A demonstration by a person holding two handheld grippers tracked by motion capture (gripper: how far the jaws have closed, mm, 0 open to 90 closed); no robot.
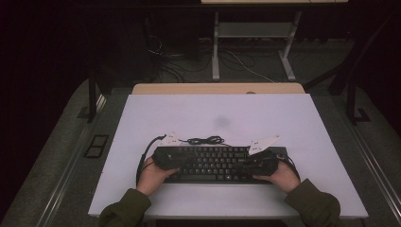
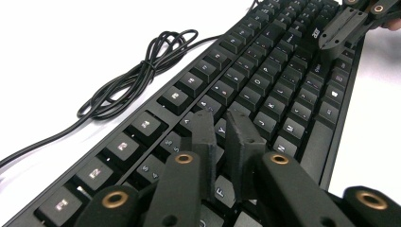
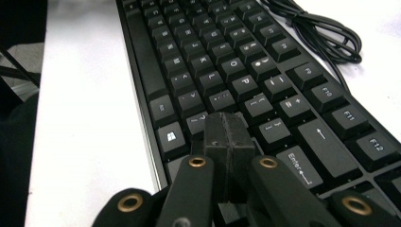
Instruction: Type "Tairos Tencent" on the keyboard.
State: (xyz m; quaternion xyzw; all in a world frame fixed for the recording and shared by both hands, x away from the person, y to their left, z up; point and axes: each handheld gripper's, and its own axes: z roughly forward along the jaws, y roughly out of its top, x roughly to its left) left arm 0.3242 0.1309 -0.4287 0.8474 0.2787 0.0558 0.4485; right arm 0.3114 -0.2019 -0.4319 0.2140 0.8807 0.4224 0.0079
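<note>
Keyboard (image 1: 215, 164) lies flat at the surface's (image 1: 217, 116) near edge: rigid, light, best gripped by its ends. Left tool (image 2: 222, 137) hovers slightly parted over keys; right tool (image 3: 226, 137) is closed, empty.

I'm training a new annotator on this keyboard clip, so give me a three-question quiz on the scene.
1. True or false: the right gripper has its jaws pressed together.
2. What lies on the table just behind the keyboard? A) a mouse B) a coiled cable C) a cup
3. Over which end of the keyboard is the left gripper?

Key:
1. True; no gap shows between them.
2. B, the coiled cable.
3. The left end; its jaws stand slightly apart above the keys, holding nothing.
</note>
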